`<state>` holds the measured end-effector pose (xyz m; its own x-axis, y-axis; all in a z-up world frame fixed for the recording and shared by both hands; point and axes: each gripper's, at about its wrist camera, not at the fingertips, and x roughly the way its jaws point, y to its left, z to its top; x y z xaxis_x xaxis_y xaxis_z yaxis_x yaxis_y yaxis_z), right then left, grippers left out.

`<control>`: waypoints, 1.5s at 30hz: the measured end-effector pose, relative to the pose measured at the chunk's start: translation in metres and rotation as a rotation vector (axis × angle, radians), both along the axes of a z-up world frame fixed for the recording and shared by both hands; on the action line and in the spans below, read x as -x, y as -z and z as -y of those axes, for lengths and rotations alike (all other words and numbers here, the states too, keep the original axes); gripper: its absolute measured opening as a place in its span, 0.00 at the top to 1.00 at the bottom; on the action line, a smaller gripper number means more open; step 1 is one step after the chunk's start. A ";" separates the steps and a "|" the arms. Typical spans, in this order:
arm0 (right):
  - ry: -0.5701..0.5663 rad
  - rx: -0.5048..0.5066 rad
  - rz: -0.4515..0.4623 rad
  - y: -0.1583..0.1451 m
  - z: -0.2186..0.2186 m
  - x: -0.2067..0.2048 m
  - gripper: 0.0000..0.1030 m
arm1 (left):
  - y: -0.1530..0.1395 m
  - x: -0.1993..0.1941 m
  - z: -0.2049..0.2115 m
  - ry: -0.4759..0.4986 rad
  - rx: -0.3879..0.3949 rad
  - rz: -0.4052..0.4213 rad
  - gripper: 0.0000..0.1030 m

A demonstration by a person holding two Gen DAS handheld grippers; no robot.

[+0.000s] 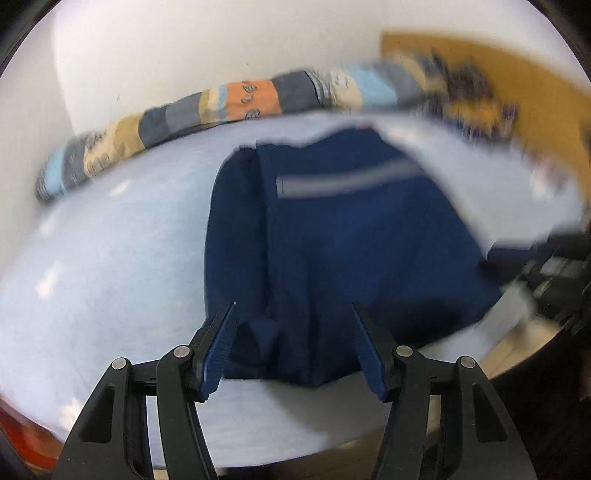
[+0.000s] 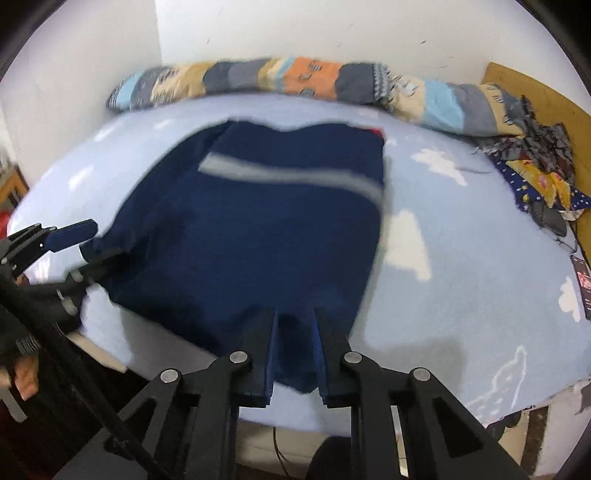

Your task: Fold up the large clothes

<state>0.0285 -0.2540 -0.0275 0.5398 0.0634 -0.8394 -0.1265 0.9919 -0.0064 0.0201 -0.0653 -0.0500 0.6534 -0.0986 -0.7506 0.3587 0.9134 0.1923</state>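
Left tongs point(image 1: 293, 343): jaws spread wide, nothing between the pads. They hang just above the near left corner of the navy garment point(image 1: 332, 236), where a small bunched fold of cloth sits between the open fingers without being pinched. In the right wrist view the same left tongs point(image 2: 86, 240) show at the garment's left edge, one blue-padded finger point(image 2: 70, 232) above the cloth, the other at or under its edge; contact there is too blurred to call.

Navy garment point(image 2: 258, 236): lies flat on the light blue bed point(image 2: 461, 295), folded into a rough rectangle, near the front edge of the bed and left of its middle. A grey reflective stripe point(image 2: 291, 173) runs across the upper part. A bit of red point(image 2: 376, 132) shows at its far right corner.

Right tongs point(image 2: 294, 350): jaws nearly together, narrow gap, with the near hem of the navy garment pinched between the pads at the front edge of the bed.

Along the far edge of the bed, against the white wall point(image 2: 332, 29), lies a rolled patchwork quilt point(image 2: 310, 77). At the far right corner of the bed, a crumpled patterned cloth point(image 2: 535, 166) rests beside a wooden headboard point(image 2: 546, 96).
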 end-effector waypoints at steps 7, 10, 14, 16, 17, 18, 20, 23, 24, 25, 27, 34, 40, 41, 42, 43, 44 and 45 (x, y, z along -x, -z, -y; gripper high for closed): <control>0.060 -0.129 -0.162 0.035 0.022 -0.022 0.83 | 0.030 -0.034 -0.049 -0.159 0.071 -0.241 0.25; 0.063 -0.191 -0.104 0.001 0.036 -0.029 0.81 | -0.009 -0.023 -0.050 -0.115 0.152 -0.168 0.34; 0.099 -0.187 -0.010 -0.042 0.062 -0.075 0.70 | -0.061 -0.045 -0.035 -0.079 0.199 -0.029 0.31; 0.137 -0.192 0.027 -0.049 0.078 -0.115 0.70 | -0.070 -0.078 -0.023 -0.072 0.202 -0.013 0.31; 0.151 -0.206 0.046 -0.050 0.085 -0.135 0.70 | -0.072 -0.094 -0.017 -0.074 0.190 0.001 0.31; 0.167 -0.215 0.053 -0.045 0.091 -0.159 0.70 | -0.071 -0.114 -0.010 -0.075 0.185 0.006 0.31; 0.181 -0.243 0.040 -0.034 0.090 -0.193 0.70 | -0.061 -0.149 0.001 -0.091 0.165 -0.024 0.31; 0.179 -0.262 0.021 -0.008 0.089 -0.242 0.70 | -0.032 -0.204 0.013 -0.114 0.163 -0.073 0.31; 0.173 -0.256 0.007 0.000 0.088 -0.251 0.70 | -0.021 -0.221 0.015 -0.137 0.152 -0.101 0.31; 0.165 -0.237 -0.023 0.010 0.086 -0.261 0.70 | -0.005 -0.237 0.013 -0.159 0.152 -0.157 0.30; 0.182 -0.206 -0.107 0.033 0.089 -0.279 0.70 | 0.020 -0.256 0.004 -0.200 0.179 -0.219 0.15; 0.208 -0.251 -0.131 0.046 0.100 -0.286 0.70 | 0.023 -0.263 -0.010 -0.244 0.259 -0.252 0.08; 0.143 -0.206 -0.053 -0.009 0.088 -0.220 0.59 | -0.021 -0.210 -0.012 -0.210 0.207 -0.099 0.11; 0.144 -0.204 -0.046 -0.012 0.087 -0.208 0.59 | -0.030 -0.196 -0.012 -0.192 0.197 -0.069 0.11; 0.143 -0.207 -0.043 -0.013 0.087 -0.194 0.58 | -0.035 -0.189 -0.011 -0.186 0.189 -0.047 0.11; 0.141 -0.212 -0.053 -0.012 0.086 -0.180 0.57 | -0.041 -0.176 -0.010 -0.184 0.179 -0.016 0.11; 0.143 -0.217 -0.059 -0.010 0.084 -0.170 0.57 | -0.045 -0.162 -0.009 -0.172 0.180 0.001 0.11; 0.140 -0.221 -0.063 -0.007 0.080 -0.159 0.57 | -0.046 -0.152 -0.008 -0.159 0.187 0.003 0.11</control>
